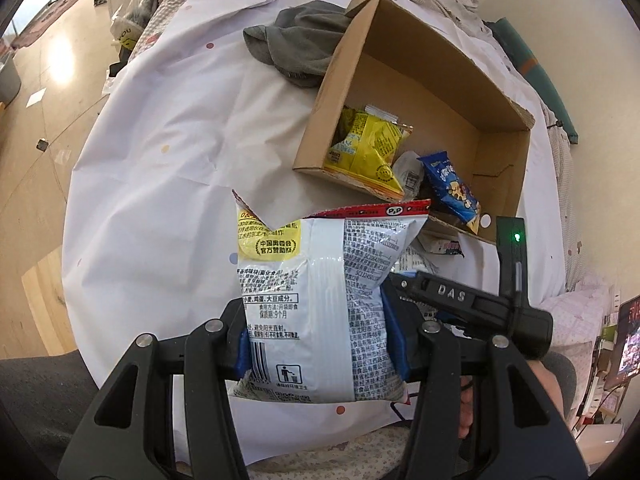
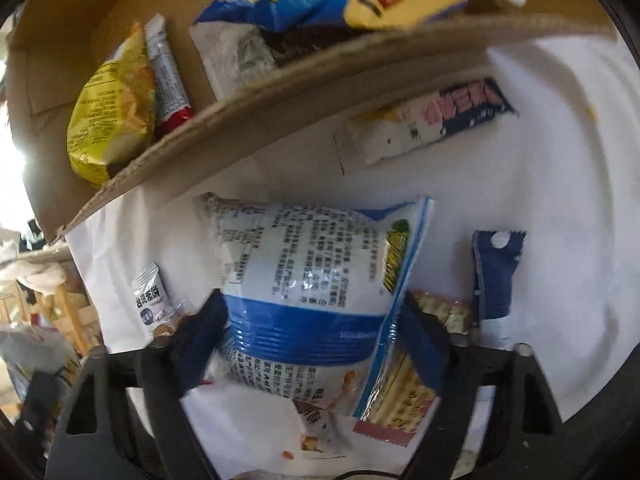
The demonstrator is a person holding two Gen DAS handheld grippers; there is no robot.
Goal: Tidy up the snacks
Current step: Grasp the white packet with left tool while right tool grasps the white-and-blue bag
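Note:
My left gripper (image 1: 320, 344) is shut on a white snack bag with a red top edge (image 1: 320, 280), held above the white sheet in front of the cardboard box (image 1: 320, 120). The box holds a yellow bag (image 1: 368, 148), a blue bag (image 1: 452, 188) and a white packet. My right gripper (image 2: 312, 332) is shut on a white-and-blue snack bag (image 2: 312, 272) just outside the box's near wall (image 2: 280, 96). The right gripper's black body (image 1: 480, 304) shows at right in the left wrist view.
Loose snacks lie on the white sheet (image 2: 560, 200): a white-and-navy bar (image 2: 432, 120), a navy packet (image 2: 494, 276), a cracker pack (image 2: 404, 400), a small white sachet (image 2: 148, 296). A grey cloth (image 1: 296, 44) lies by the box's far corner. Wooden floor lies left of the table.

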